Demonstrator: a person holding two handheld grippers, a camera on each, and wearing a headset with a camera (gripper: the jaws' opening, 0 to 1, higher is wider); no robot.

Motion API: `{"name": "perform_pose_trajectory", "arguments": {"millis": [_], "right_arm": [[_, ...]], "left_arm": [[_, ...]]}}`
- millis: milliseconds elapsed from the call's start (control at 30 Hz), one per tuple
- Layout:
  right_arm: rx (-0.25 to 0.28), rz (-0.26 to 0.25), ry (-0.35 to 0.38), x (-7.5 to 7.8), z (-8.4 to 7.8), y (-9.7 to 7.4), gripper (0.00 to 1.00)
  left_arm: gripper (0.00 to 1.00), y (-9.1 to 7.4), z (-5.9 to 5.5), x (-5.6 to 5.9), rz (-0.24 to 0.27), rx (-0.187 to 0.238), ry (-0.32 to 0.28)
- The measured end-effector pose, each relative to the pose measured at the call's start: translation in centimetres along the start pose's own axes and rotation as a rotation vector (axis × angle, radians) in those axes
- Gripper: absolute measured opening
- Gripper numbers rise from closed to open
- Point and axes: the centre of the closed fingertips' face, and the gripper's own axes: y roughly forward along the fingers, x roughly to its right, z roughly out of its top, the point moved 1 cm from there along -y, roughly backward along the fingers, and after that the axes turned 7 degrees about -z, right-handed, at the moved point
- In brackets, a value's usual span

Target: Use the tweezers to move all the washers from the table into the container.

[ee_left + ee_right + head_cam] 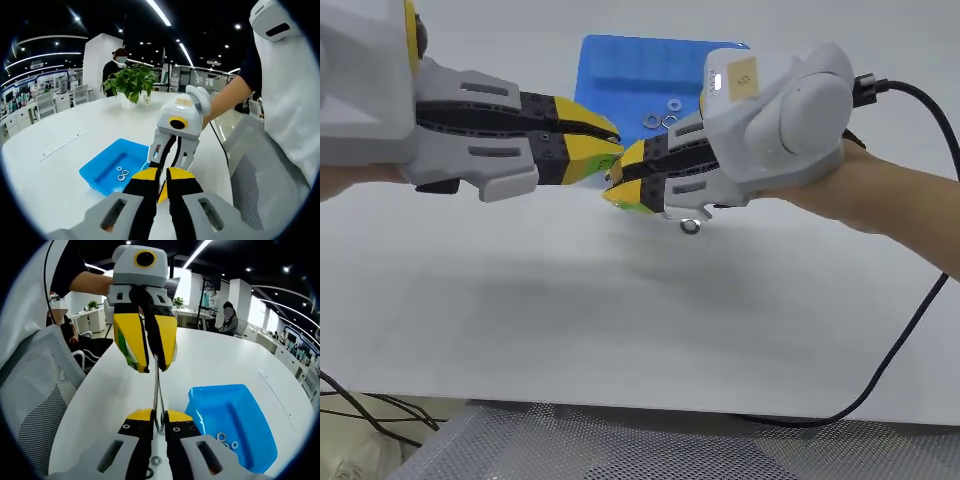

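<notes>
Steel, thin and springy, the tweezers [158, 395] are clamped at one end in the right gripper [159, 416] and at the other in the left gripper [154, 369]. I cannot tell whether their tips hold anything. One washer [690, 227] lies mid-worktop [620, 320], just under the right gripper. Other washers [662, 118] sit in the blue container [620, 70] toward the far edge. They look light, flat and slippery, so nip each by its rim.
</notes>
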Motion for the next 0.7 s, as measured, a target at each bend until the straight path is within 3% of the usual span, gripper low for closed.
{"name": "perform_pose_trajectory", "arguments": {"millis": [200, 500, 700], "right_arm": [[0.0, -0.018, 0.017, 0.2, 1.0, -0.7, 0.09], [0.027, -0.044, 0.044, 0.1, 3.4, -2.4, 0.09], [0.047, -0.062, 0.041, 0.2, 5.4, -4.0, 0.09]], "left_arm": [[0.17, -1.2, 1.0, -0.2, 0.048, 0.047, 0.0], [0.26, -3.1, 1.3, 0.5, 0.1, 0.088, -0.007], [0.3, -3.9, 1.4, 1.5, 0.099, 0.118, -0.022]]}}
